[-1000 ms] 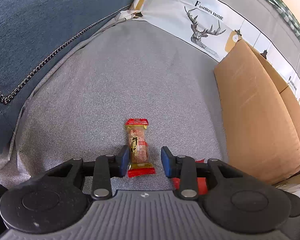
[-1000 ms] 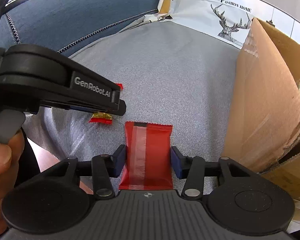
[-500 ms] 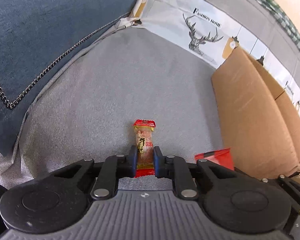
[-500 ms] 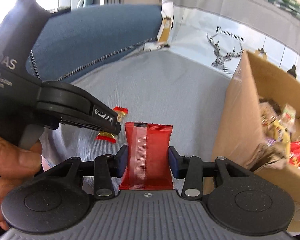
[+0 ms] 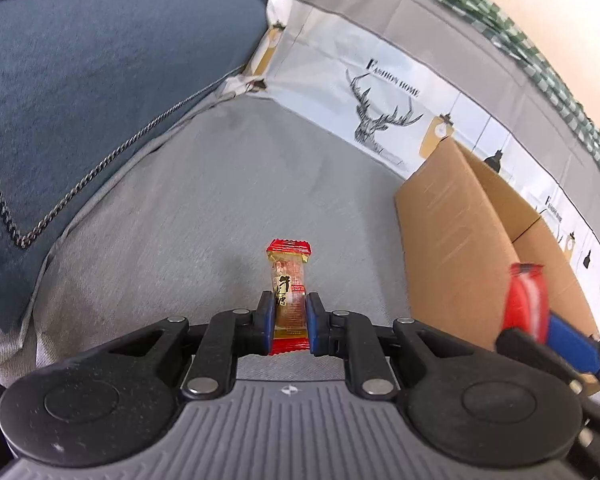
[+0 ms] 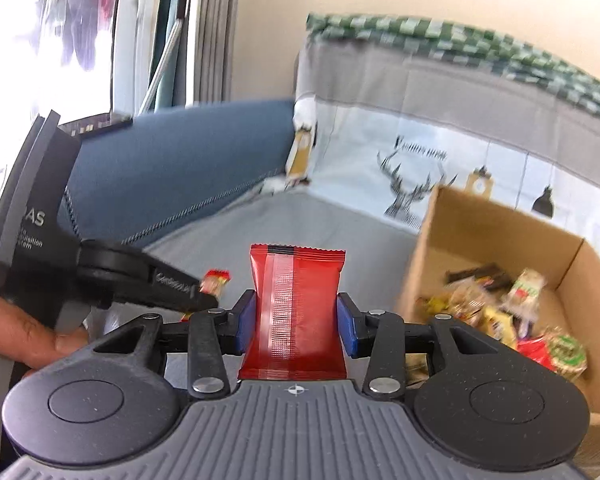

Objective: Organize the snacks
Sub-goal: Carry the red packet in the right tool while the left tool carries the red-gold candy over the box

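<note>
My left gripper [image 5: 287, 322] is shut on a small red-and-gold candy [image 5: 288, 300] and holds it above the grey sofa seat [image 5: 220, 200]. My right gripper [image 6: 296, 318] is shut on a red snack packet [image 6: 296, 304] and holds it in the air to the left of the open cardboard box [image 6: 496, 232]. The box holds several wrapped snacks [image 6: 500, 312]. In the left wrist view the right gripper with the red packet [image 5: 524, 300] shows at the right, in front of the box [image 5: 460, 240]. In the right wrist view the left gripper [image 6: 204, 294] shows at the left with the candy [image 6: 216, 280].
A dark blue cushion [image 5: 80, 80] lies at the left of the seat. A deer-print cover [image 5: 380, 112] hangs on the sofa back behind the box. A hand [image 6: 16, 328] grips the left tool's handle.
My left gripper closed on the candy and lifted it off the seat. My right gripper rose with the red packet and moved toward the box, whose inside now shows.
</note>
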A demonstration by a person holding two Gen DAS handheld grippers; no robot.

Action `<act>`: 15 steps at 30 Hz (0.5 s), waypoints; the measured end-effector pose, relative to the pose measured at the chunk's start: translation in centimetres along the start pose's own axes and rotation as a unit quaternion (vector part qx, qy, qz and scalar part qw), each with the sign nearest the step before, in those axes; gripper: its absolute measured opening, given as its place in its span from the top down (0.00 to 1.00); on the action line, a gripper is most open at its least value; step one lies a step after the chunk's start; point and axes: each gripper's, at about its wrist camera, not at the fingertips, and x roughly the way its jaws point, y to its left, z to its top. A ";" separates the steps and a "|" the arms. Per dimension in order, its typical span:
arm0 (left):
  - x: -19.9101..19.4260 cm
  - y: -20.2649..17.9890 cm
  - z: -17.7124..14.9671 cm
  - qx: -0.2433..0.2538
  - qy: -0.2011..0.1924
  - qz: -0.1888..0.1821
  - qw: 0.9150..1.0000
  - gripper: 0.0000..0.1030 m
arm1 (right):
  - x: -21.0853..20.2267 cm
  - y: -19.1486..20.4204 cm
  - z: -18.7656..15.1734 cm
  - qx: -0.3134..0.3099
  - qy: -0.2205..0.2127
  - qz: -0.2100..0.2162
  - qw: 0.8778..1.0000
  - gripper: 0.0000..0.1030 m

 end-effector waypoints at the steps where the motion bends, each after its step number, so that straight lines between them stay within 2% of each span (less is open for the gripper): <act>1: -0.1 -0.3 0.1 0.003 -0.003 -0.003 1.000 0.84 | -0.3 -0.4 0.0 0.000 -0.008 -0.003 1.000 0.57; 7: -1.0 -1.4 -0.1 -0.005 -0.013 -0.024 1.000 0.84 | -1.6 -3.2 -0.3 0.015 -0.055 -0.020 0.998 0.57; 11: -1.4 -2.6 0.0 0.002 -0.021 -0.027 0.999 0.84 | -2.8 -5.6 -0.3 0.046 -0.096 -0.013 0.994 0.57; 15: -2.0 -4.2 0.3 0.010 -0.029 -0.032 0.999 0.84 | -3.3 -7.8 -0.7 0.062 -0.111 -0.028 0.991 0.57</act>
